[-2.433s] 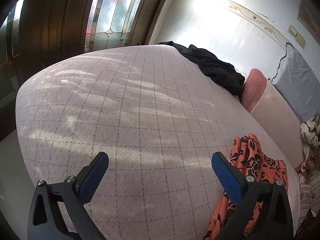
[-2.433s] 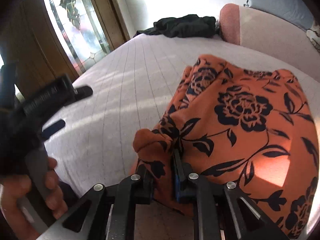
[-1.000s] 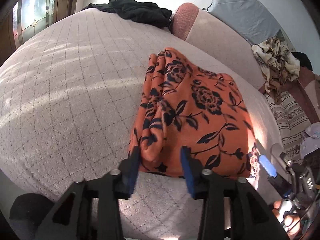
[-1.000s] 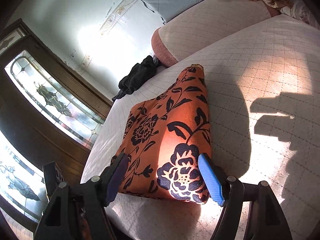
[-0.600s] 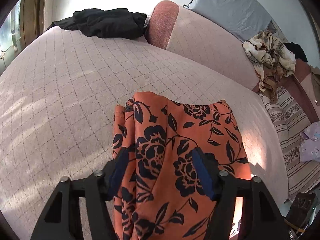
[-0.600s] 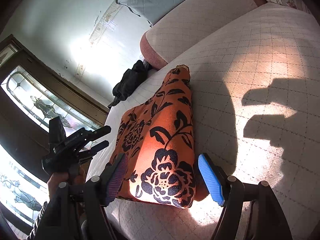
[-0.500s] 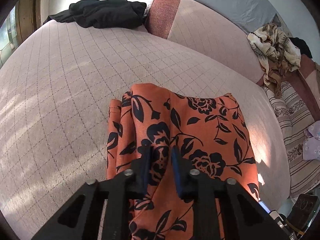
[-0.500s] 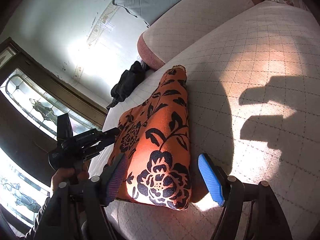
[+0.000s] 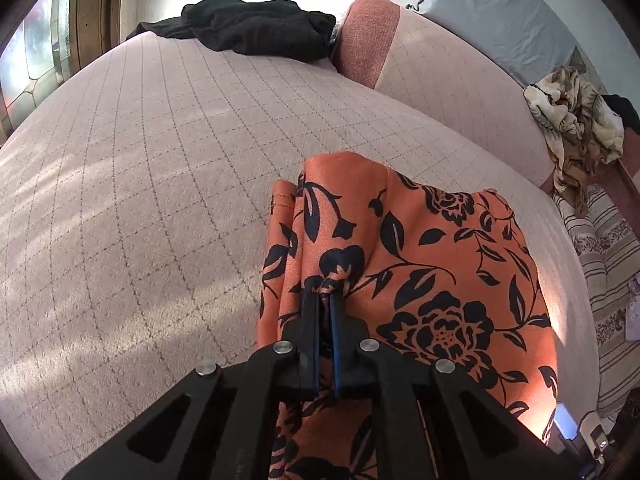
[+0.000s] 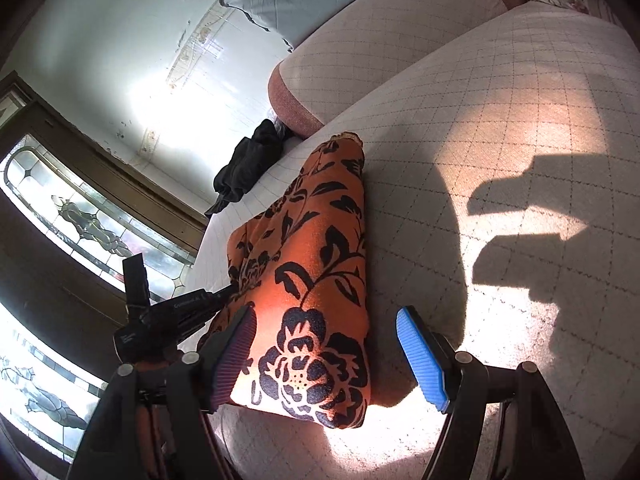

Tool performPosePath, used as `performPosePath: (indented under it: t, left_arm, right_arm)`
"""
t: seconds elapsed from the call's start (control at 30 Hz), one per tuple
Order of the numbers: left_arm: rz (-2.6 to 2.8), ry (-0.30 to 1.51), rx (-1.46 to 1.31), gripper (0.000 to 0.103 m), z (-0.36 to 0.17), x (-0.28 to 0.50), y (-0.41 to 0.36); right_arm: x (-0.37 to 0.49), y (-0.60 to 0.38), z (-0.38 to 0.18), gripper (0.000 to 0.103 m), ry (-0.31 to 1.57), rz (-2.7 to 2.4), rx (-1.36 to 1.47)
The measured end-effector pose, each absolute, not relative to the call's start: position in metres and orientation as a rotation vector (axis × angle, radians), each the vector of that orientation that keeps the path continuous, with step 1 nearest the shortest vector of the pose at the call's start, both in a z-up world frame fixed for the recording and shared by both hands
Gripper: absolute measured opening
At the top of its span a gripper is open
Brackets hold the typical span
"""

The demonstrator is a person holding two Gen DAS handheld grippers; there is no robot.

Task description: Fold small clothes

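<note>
An orange garment with black flowers (image 9: 432,264) lies folded on the pink quilted bed (image 9: 140,168). My left gripper (image 9: 325,294) is shut on a pinch of its cloth near its left edge. In the right wrist view the same orange garment (image 10: 312,280) lies on the bed and the left gripper (image 10: 228,290) shows at its far side. My right gripper (image 10: 326,322) is open, its fingers either side of the garment's near end, not closed on it.
A black garment (image 9: 248,28) lies at the bed's far end by a pink bolster (image 9: 368,44). A grey pillow (image 9: 492,8) and a beige patterned cloth (image 9: 576,120) lie beyond. A stained-glass door (image 10: 92,220) stands left of the bed.
My left gripper has gone from open around the garment to shut on its cloth. My right gripper has stayed open at the near end.
</note>
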State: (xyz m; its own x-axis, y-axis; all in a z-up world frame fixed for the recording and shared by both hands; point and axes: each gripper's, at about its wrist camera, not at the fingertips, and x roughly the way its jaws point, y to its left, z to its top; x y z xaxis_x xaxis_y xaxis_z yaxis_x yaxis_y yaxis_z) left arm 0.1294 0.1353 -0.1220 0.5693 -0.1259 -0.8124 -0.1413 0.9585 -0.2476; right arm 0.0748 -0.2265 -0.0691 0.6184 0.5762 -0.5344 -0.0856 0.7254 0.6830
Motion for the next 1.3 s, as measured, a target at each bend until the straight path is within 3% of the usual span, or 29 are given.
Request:
performPosePath:
  t: [0.2,0.3,0.4,0.47,0.5,0.6,0.63,0.67,0.9,0.93,0.97,1.03,1.17,1.3]
  left_arm:
    - [0.014,0.968,-0.345,0.009,-0.121,0.128,0.142]
    - [0.036,0.93,-0.326,0.017,-0.098,0.12,0.135]
    - [0.02,0.835,-0.269,0.034,-0.064,0.104,0.115]
    - [-0.026,0.765,-0.227,0.055,-0.048,0.095,0.096]
    - [-0.054,0.751,-0.189,0.057,-0.046,0.094,0.084]
    - [-0.059,0.854,-0.122,0.057,-0.075,0.115,0.059]
    - [-0.03,0.921,-0.138,0.053,-0.094,0.122,0.062]
    - [-0.005,0.965,-0.156,0.043,-0.111,0.125,0.068]
    - [0.01,0.875,-0.11,0.041,-0.119,0.113,0.067]
    - [0.006,0.873,-0.132,0.041,-0.12,0.113,0.07]
    - [0.002,0.87,-0.141,0.04,-0.12,0.113,0.072]
    - [-0.009,0.863,-0.138,0.04,-0.121,0.112,0.073]
    - [-0.019,0.849,-0.14,0.04,-0.124,0.106,0.075]
    - [-0.046,0.841,-0.184,0.04,-0.126,0.105,0.084]
  right_arm:
    - [0.09,-0.228,-0.05,0.077,0.809,0.449,0.649]
    - [0.111,-0.222,-0.057,0.079,0.863,0.526,0.685]
    - [0.122,-0.216,-0.084,0.079,0.974,0.525,0.727]
    - [0.119,-0.213,-0.097,0.079,1.002,0.535,0.762]
    - [0.117,-0.213,-0.101,0.079,1.008,0.532,0.769]
    - [0.118,-0.215,-0.105,0.079,1.016,0.556,0.816]
    - [0.12,-0.219,-0.105,0.079,1.009,0.56,0.846]
    - [0.122,-0.225,-0.106,0.079,1.004,0.562,0.885]
    - [0.151,-0.233,-0.133,0.077,1.131,0.687,1.193]
    - [0.154,-0.228,-0.127,0.066,1.149,0.655,1.122]
    - [0.155,-0.222,-0.12,0.04,1.163,0.634,1.032]
    - [0.151,-0.214,-0.108,0.035,1.154,0.596,0.908]
    - [0.144,-0.183,-0.098,0.038,1.155,0.472,0.489]
    - [0.153,-0.215,-0.101,0.062,1.132,0.53,0.838]
